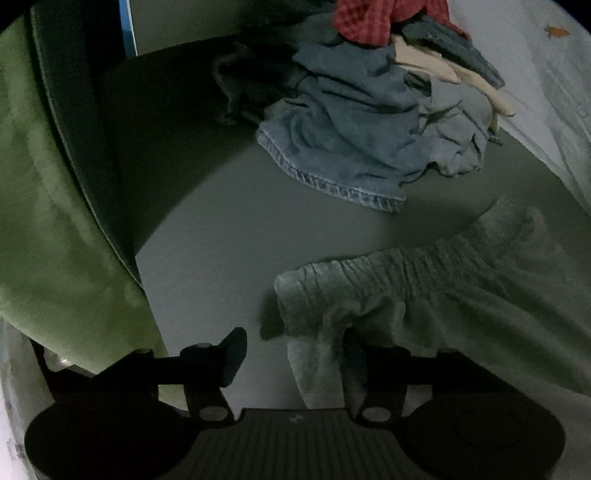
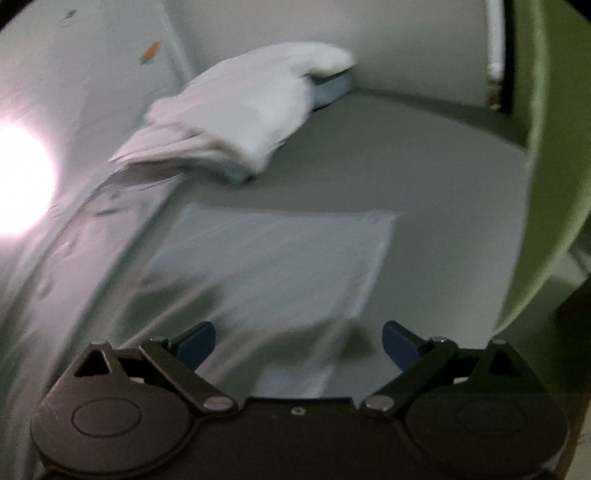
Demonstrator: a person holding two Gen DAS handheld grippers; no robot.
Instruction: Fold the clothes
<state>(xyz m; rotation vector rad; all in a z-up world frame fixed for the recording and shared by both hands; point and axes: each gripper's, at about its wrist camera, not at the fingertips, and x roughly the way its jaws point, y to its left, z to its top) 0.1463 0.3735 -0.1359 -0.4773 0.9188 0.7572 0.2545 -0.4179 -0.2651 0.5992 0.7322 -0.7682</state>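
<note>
Waistband point(image 1: 388, 273) of pale shorts drapes over the left tool's point(image 1: 291, 354) spread fingers, ready for pinching, while the right tool point(image 2: 299, 341) gapes apart above the garment's far end.

R gripper point(image 2: 298, 341) open over pale flat cloth point(image 2: 280, 266), white folded stack point(image 2: 236, 110) behind

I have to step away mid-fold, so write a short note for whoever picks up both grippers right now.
Left gripper: jaws open, the elastic waistband of the pale grey garment draped over one finger, not pinched.
Right gripper: jaws open, empty, over the same garment's flat pale panel.
Done: a folded white stack sits at the back.
Left: finish this fold, then the unfolded pile of blue denim and red checked cloth.
</note>
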